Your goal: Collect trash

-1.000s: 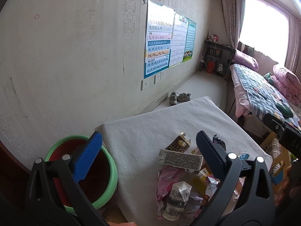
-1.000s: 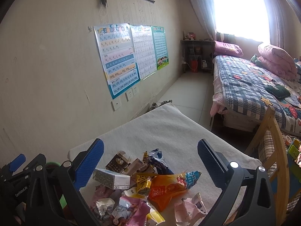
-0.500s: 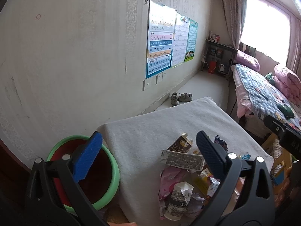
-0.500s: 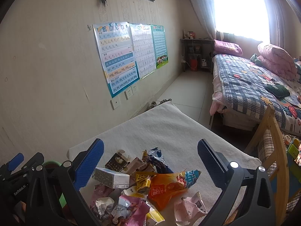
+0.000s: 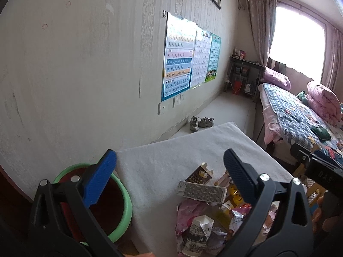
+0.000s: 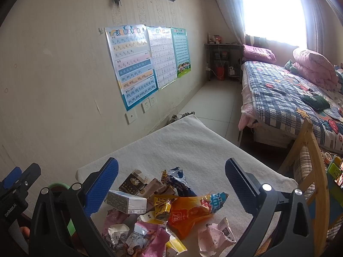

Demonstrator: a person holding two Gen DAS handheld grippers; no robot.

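Your left gripper (image 5: 169, 171) and right gripper (image 6: 171, 175) both hung with jaws spread, pinching nothing. The trash pile (image 6: 163, 212) lay at the counter's (image 6: 193, 145) near edge: light, crinkly, slippery wrappers and soft cartons. You could have pinched the stiffer grey box (image 5: 202, 191) across its narrow sides. The bin (image 5: 126, 203) beside the counter's left edge was half hidden.
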